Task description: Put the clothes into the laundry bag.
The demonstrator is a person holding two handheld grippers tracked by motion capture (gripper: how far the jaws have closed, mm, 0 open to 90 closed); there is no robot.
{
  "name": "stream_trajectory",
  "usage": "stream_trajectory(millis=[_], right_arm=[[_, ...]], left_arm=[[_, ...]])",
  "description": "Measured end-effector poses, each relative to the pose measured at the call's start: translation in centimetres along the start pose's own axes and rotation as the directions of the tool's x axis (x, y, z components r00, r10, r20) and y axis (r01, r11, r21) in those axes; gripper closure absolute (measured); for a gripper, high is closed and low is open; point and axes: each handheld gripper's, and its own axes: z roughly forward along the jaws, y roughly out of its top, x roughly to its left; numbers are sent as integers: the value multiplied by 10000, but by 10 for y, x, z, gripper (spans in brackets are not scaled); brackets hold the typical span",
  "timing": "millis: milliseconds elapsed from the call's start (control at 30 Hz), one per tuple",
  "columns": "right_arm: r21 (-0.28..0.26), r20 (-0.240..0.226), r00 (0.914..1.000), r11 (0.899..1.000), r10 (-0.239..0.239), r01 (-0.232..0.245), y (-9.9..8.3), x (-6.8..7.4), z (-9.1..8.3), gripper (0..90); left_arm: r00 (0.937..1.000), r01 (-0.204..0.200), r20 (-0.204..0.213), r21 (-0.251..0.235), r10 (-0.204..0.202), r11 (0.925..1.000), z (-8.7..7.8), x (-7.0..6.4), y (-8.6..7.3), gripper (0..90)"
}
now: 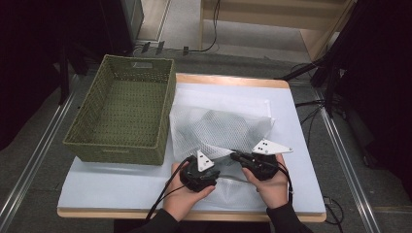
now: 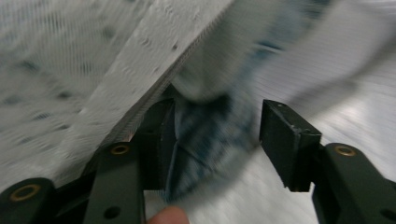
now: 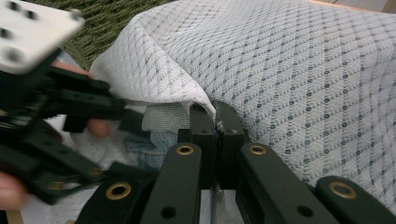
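While the right gripper (image 3: 217, 122) pinches the mesh bag's (image 1: 218, 127) edge, the left gripper (image 2: 217, 140) gapes around blue-grey cloth (image 2: 205, 135) beside it.

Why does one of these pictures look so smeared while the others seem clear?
The left gripper view is streaked with motion blur across the mesh bag, though the left tool stays sharp. The right gripper view is crisp on the mesh weave around the right tool, soft at its left edge. The high view is evenly lit on the table, dark at both sides.
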Motion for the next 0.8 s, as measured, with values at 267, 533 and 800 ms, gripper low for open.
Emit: stream_trajectory(millis=[267, 533, 800], right_arm=[[17, -29, 10000, 10000, 26, -26, 0, 2, 2, 897], [-188, 32, 10000, 9998, 19, -18, 3, 6, 2, 898], [395, 385, 9991, 9991, -153, 138, -6, 9, 15, 898]], left_arm=[[9846, 1743, -93, -108, -1744, 9846, 23, 2, 23, 760], [9404, 3029, -756, -2564, -3315, 9179, 21, 16, 42, 849], [9429, 3329, 598, -1330, -3277, 9335, 37, 40, 29, 745]])
